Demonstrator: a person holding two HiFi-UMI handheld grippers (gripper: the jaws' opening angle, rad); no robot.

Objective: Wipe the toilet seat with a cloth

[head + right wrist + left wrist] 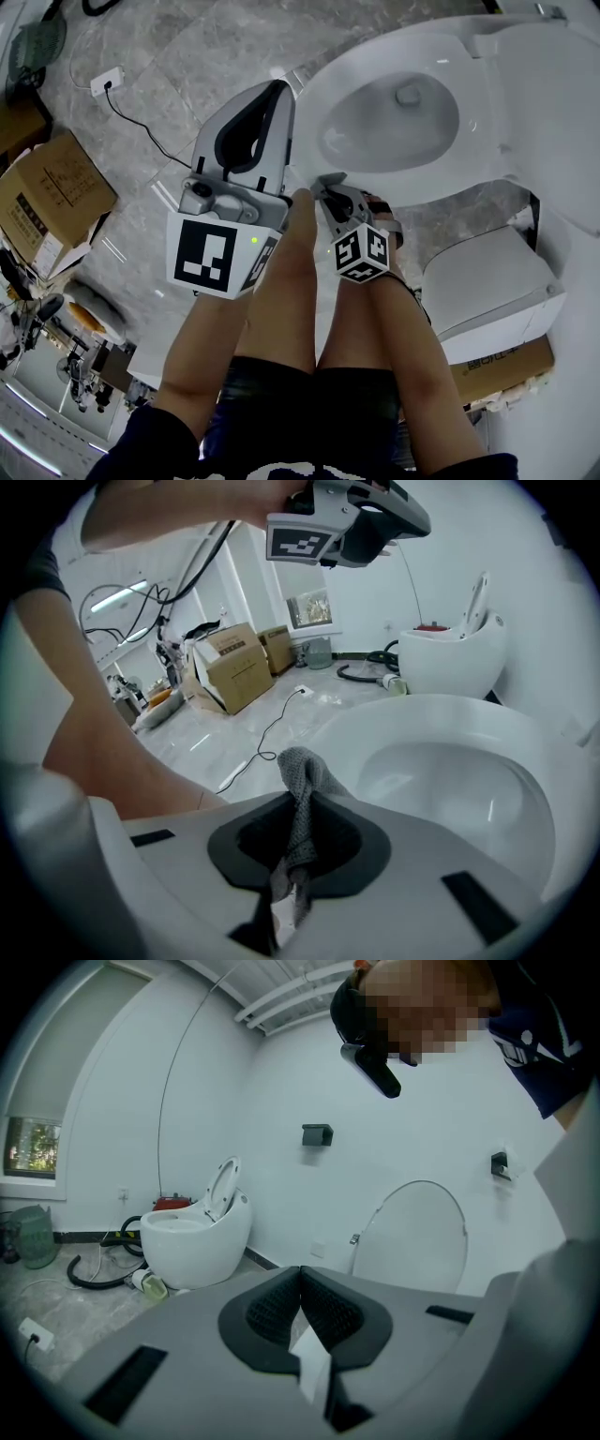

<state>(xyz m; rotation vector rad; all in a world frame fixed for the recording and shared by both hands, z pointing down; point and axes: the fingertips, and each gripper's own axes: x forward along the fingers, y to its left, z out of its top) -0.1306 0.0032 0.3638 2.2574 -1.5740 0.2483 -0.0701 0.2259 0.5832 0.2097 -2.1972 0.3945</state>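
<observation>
A white toilet (pixel 319 103) stands at the upper right of the head view, its lid (pixel 553 112) raised and the bowl open. My right gripper (pixel 328 183) hangs just off the near rim. In the right gripper view it (pixel 298 803) is shut on a grey cloth (pixel 300 780) that bunches up between the jaws, with the toilet rim (pixel 394 719) right beyond. My left gripper (pixel 279 89) is held higher, left of the bowl, away from the toilet. Its own view shows it (pixel 300 1283) shut with nothing between the pads.
Cardboard boxes (pixel 52 202) stand on the floor at the left, with a power strip (pixel 105 82) and its cable nearby. A white unit (pixel 492 286) and a box (pixel 497 366) sit right of my legs. A second toilet (pixel 192 1241) stands by the far wall.
</observation>
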